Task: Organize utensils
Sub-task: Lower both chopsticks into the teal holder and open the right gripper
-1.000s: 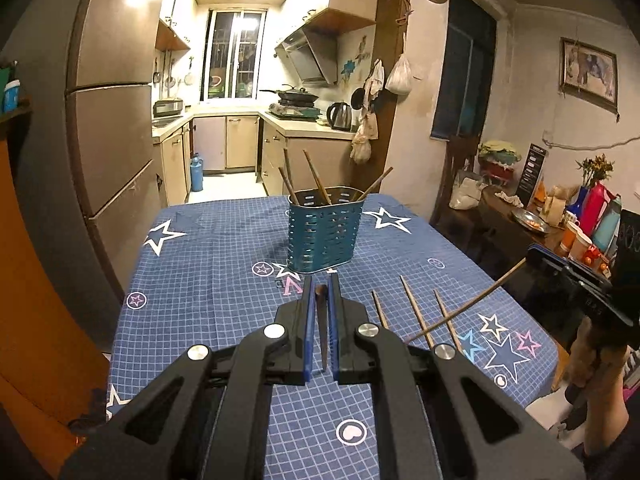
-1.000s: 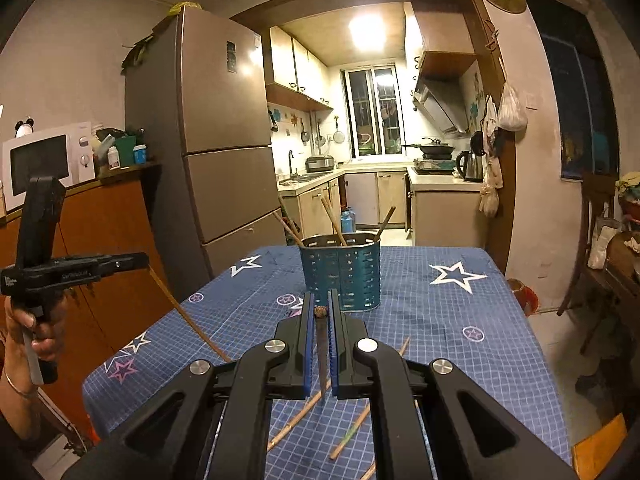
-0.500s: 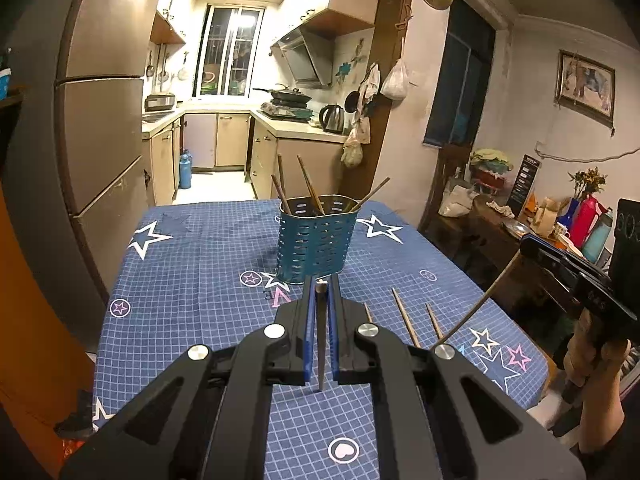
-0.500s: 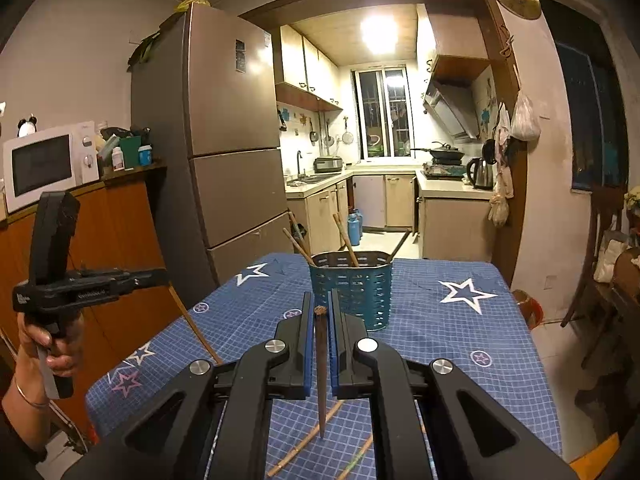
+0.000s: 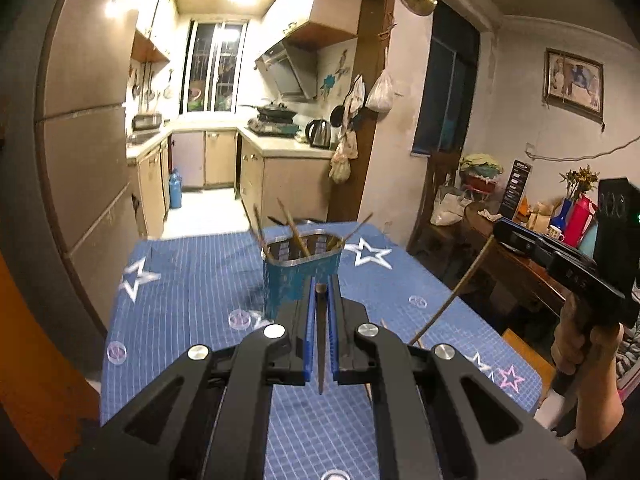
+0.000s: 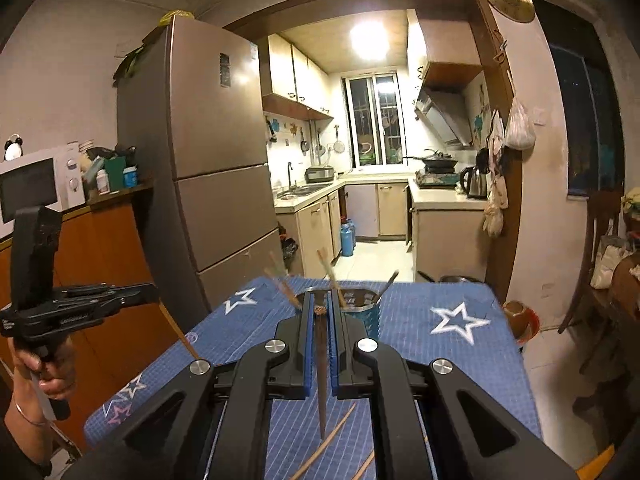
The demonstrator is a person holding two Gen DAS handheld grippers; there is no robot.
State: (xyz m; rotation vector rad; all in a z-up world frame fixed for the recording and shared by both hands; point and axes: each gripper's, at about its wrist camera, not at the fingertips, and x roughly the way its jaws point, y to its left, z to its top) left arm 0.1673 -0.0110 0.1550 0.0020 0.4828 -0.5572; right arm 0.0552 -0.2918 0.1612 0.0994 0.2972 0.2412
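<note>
A teal perforated utensil holder (image 5: 280, 284) (image 6: 366, 316) stands mid-table with several chopsticks leaning in it. My left gripper (image 5: 320, 280) is shut on a dark chopstick (image 5: 320, 344) that hangs tip-down just in front of the holder. My right gripper (image 6: 319, 298) is shut on another chopstick (image 6: 321, 380), also hanging tip-down, raised near the holder's rim. Each gripper shows in the other's view: the right gripper (image 5: 500, 234) with its sloping chopstick (image 5: 452, 296), the left gripper (image 6: 152, 294) with its chopstick (image 6: 178, 332).
Loose chopsticks (image 6: 326, 442) lie on the blue star-patterned tablecloth (image 5: 192, 280) under the grippers. A fridge (image 6: 216, 184) stands left of the table, a side table with bottles (image 5: 572, 216) to the right. A hand (image 5: 580, 344) grips the right tool's handle.
Both grippers have risen with their chopsticks and come closer to the holder. The chopsticks hang clear of the table now.
</note>
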